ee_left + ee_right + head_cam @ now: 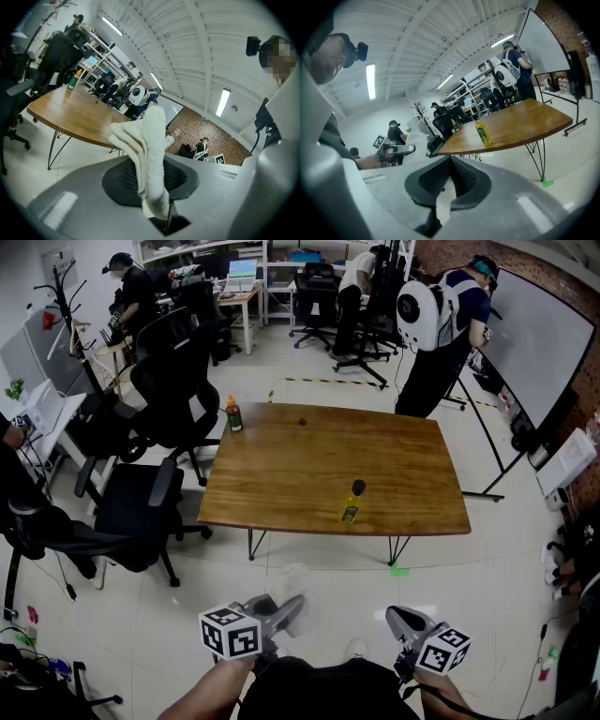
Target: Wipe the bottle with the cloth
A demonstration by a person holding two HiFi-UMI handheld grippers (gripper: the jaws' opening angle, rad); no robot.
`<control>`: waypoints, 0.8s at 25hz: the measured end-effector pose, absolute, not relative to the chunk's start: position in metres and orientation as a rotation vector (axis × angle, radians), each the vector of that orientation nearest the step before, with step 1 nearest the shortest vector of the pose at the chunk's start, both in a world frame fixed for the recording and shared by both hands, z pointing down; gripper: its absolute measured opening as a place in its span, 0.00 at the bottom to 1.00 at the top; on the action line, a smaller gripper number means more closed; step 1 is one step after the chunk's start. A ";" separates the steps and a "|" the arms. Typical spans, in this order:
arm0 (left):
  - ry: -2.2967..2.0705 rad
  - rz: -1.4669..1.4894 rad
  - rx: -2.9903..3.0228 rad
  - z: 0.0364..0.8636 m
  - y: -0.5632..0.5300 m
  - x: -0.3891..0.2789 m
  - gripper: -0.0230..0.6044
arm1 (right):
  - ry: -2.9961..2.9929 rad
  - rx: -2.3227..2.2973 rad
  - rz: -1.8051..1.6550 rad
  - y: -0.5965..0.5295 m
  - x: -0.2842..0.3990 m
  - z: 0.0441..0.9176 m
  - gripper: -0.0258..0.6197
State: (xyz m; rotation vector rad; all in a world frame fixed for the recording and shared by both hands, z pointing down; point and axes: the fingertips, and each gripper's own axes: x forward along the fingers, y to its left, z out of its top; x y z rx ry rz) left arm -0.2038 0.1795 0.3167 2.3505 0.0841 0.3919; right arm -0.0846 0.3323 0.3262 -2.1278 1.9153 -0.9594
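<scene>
1. One wooden table point(309, 460) is seen in the middle of the head view.
2. Two grippers are held at the bottom edge. The left gripper point(292, 604) is clamped on the cloth, and the right gripper point(401, 619) is closed on nothing.
3. One white cloth point(149, 150) is seen folded, standing up from the left jaws.
4. Two bottles are stood upright on the table, well apart: a yellow bottle point(352, 503) near the front edge and an orange-capped bottle point(233, 415) at the table's upper left corner.
</scene>
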 end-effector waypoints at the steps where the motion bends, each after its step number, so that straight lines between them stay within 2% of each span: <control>1: 0.089 0.393 2.350 0.318 0.176 -0.207 0.20 | 1.911 -2.136 -0.951 0.328 -0.086 0.326 0.05; 9: 0.062 0.382 2.323 0.332 0.140 -0.217 0.20 | 1.889 -2.246 -0.893 0.311 -0.064 0.316 0.05; 20: -0.138 0.343 2.315 0.337 0.099 -0.146 0.20 | 2.240 -2.262 -0.737 0.222 0.063 0.322 0.05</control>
